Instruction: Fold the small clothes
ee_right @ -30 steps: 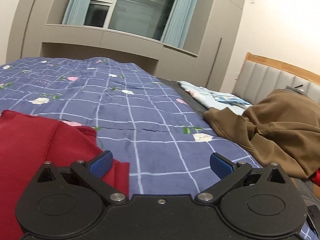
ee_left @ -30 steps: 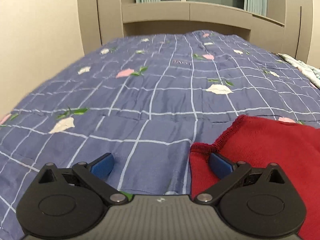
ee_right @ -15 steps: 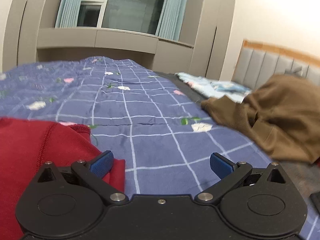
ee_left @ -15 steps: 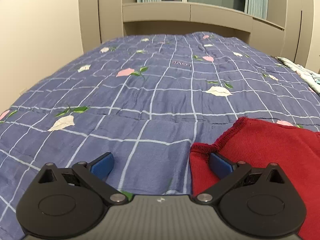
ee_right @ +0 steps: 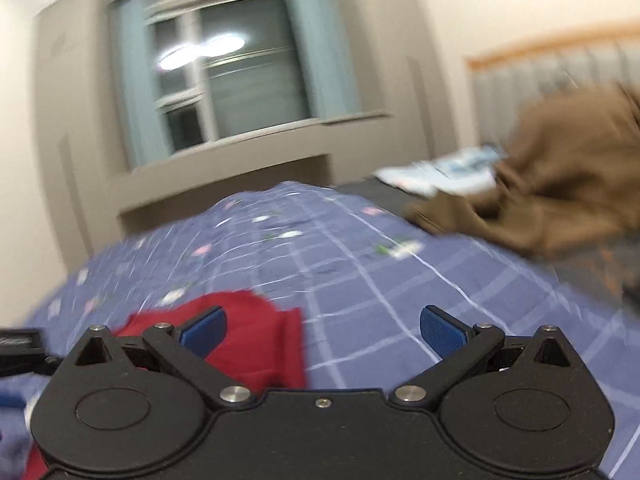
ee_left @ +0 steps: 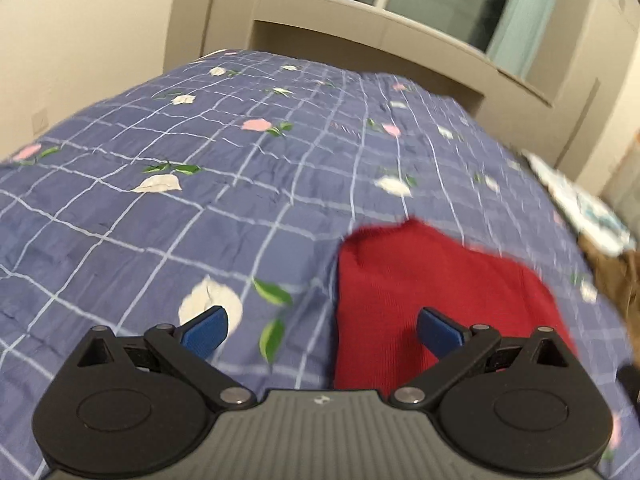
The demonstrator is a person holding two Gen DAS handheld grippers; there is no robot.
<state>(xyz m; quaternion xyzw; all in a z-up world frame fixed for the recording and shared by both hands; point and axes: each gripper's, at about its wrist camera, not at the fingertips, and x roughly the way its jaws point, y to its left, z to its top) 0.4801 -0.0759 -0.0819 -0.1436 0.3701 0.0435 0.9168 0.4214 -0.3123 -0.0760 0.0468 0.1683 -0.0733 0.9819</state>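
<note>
Home bedroom: quilted bed [ee_left: 248, 200], headboard [ee_right: 560, 64], curtained window [ee_right: 240, 80].

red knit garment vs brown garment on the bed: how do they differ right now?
The red knit garment lies fairly flat on the blue checked quilt, just ahead of both open claws; the brown garment sits heaped and rumpled further off by the headboard. The red one looks smaller in the right wrist view; the brown one bulks larger. Both rest on the bed, ungripped.

Red garment [ee_left: 432, 280] on blue checked quilt [ee_left: 200, 208]
</note>
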